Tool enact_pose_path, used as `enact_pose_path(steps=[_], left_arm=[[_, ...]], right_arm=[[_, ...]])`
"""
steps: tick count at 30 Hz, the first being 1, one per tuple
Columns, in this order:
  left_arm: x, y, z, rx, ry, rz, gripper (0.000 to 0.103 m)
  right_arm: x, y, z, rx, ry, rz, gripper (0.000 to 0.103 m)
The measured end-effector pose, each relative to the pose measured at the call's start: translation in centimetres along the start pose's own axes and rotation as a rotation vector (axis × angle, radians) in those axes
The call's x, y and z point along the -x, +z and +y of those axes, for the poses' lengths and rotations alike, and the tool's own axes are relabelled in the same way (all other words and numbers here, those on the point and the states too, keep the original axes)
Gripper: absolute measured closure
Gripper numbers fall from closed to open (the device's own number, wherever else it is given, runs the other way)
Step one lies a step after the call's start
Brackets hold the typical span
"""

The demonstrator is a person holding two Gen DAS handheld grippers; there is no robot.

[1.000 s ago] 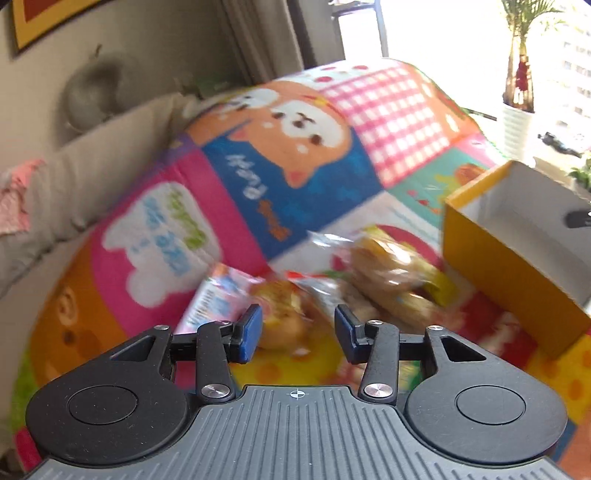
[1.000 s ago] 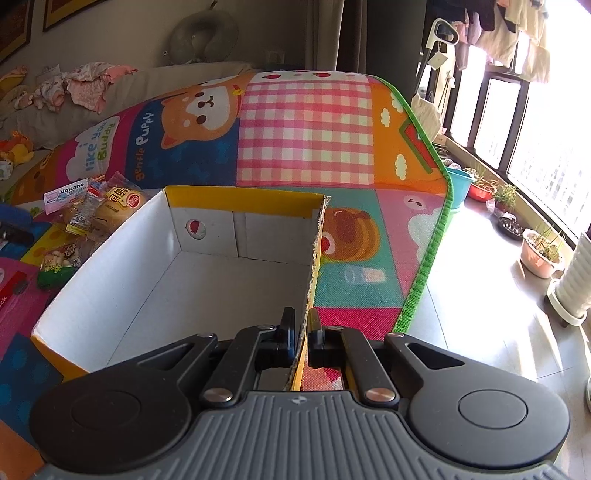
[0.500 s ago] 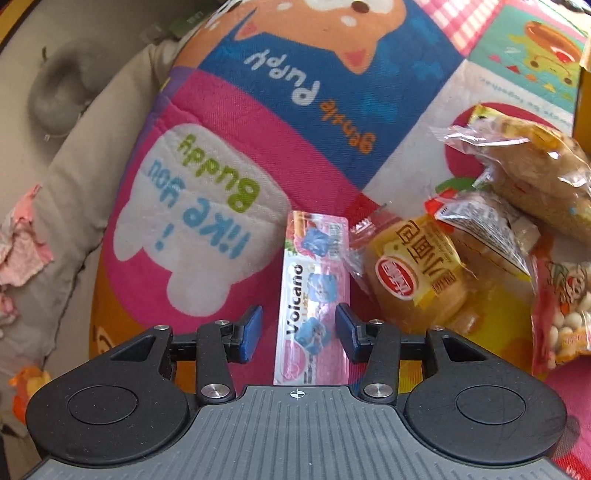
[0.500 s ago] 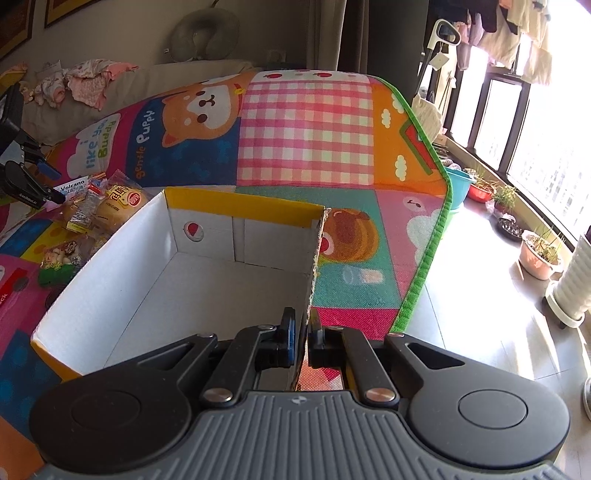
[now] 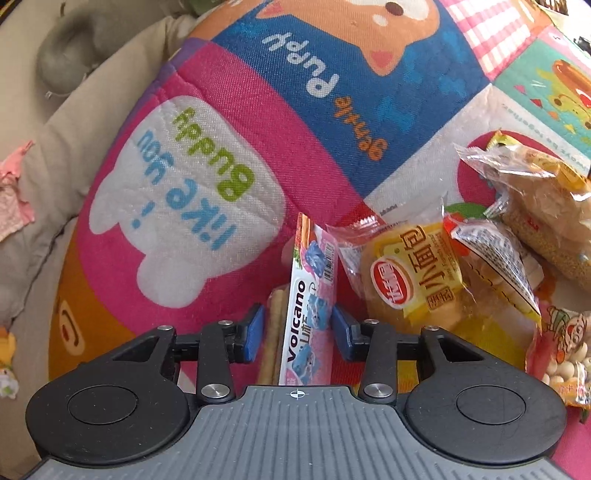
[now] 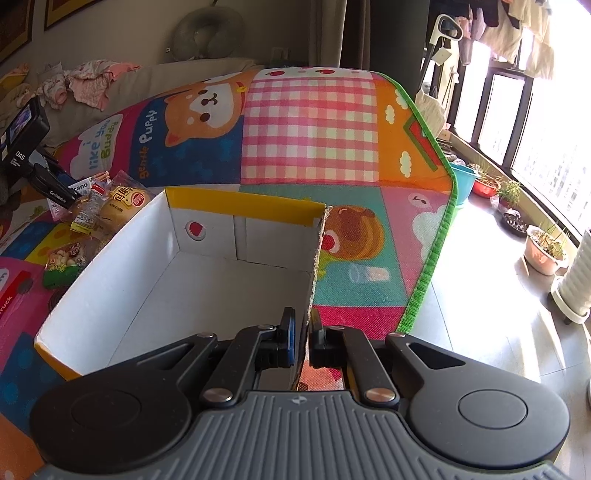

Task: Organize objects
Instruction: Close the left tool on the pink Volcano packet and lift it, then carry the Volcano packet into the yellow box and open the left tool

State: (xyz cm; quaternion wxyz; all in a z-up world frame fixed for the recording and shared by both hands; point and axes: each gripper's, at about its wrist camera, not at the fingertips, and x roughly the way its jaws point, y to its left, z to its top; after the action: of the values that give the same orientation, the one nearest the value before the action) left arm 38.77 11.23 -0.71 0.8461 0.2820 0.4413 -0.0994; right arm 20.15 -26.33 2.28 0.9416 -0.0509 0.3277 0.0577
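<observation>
My left gripper (image 5: 297, 328) is open, its blue pads on either side of a pink "Volcano" snack box (image 5: 310, 302) that stands tilted on its edge on the play mat; a small gap shows at each pad. Beside it lie a yellow wrapped bun (image 5: 413, 280) and other clear snack bags (image 5: 495, 266). My right gripper (image 6: 302, 338) is shut on the right wall of an open cardboard box (image 6: 314, 258) with a white, empty inside. The left gripper (image 6: 55, 184) also shows at the snack pile in the right wrist view.
A colourful puppy play mat (image 5: 207, 192) covers the floor. A beige sofa (image 5: 55, 122) with a grey neck pillow (image 6: 210, 33) and pink clothes lies behind. More snack bags (image 6: 62, 262) lie left of the box. Plant pots (image 6: 546, 247) stand by the windows.
My left gripper has dropped closer over the Volcano box, which now stands tilted on edge between the pads instead of lying flat. The right gripper stays clamped on the box wall.
</observation>
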Motion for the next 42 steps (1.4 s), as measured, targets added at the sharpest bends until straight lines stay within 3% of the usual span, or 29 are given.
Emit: enact_pose_path(steps=[2, 4, 6, 9, 12, 15, 17, 23, 31, 34, 42], left_arm=[[1.5, -0.8, -0.7, -0.014, 0.034, -0.037, 0.074], [3.2, -1.6, -0.8, 0.044, -0.007, -0.046, 0.077], [4.9, -2.9, -0.8, 0.115, -0.075, -0.042, 0.077], [7.4, -5.2, -2.0, 0.136, -0.107, -0.031, 0.078], [9.2, -7.5, -3.3, 0.192, -0.190, -0.007, 0.077], [10.1, -8.7, -5.0, 0.144, -0.127, -0.029, 0.076], [9.7, -8.4, -5.1, 0.169, -0.102, -0.013, 0.072], [8.4, -7.1, -4.5, 0.254, -0.120, -0.014, 0.072], [8.2, -7.7, -4.8, 0.277, -0.116, -0.040, 0.070], [8.6, -7.5, -5.1, 0.293, -0.108, -0.043, 0.074], [14.4, -9.2, -6.4, 0.371, -0.298, -0.096, 0.078]], right_arm=[[0.0, 0.0, 0.0, 0.001, -0.001, 0.000, 0.097], [0.0, 0.0, 0.0, -0.001, 0.001, 0.000, 0.097], [-0.2, 0.0, -0.1, -0.008, 0.000, 0.004, 0.097], [-0.3, -0.3, -0.1, -0.012, 0.001, 0.008, 0.098], [-0.4, -0.7, 0.0, -0.010, 0.000, 0.013, 0.098], [-0.1, -0.8, 0.1, -0.007, 0.001, 0.014, 0.097], [-0.1, -0.9, 0.2, -0.003, 0.004, 0.015, 0.097], [0.1, -0.6, 0.5, 0.005, 0.000, 0.014, 0.097], [-0.6, -0.5, 0.3, -0.014, 0.011, 0.019, 0.097], [-0.7, -0.4, 0.4, -0.009, 0.005, 0.018, 0.097], [0.0, -1.0, -0.3, -0.042, -0.012, 0.009, 0.097]])
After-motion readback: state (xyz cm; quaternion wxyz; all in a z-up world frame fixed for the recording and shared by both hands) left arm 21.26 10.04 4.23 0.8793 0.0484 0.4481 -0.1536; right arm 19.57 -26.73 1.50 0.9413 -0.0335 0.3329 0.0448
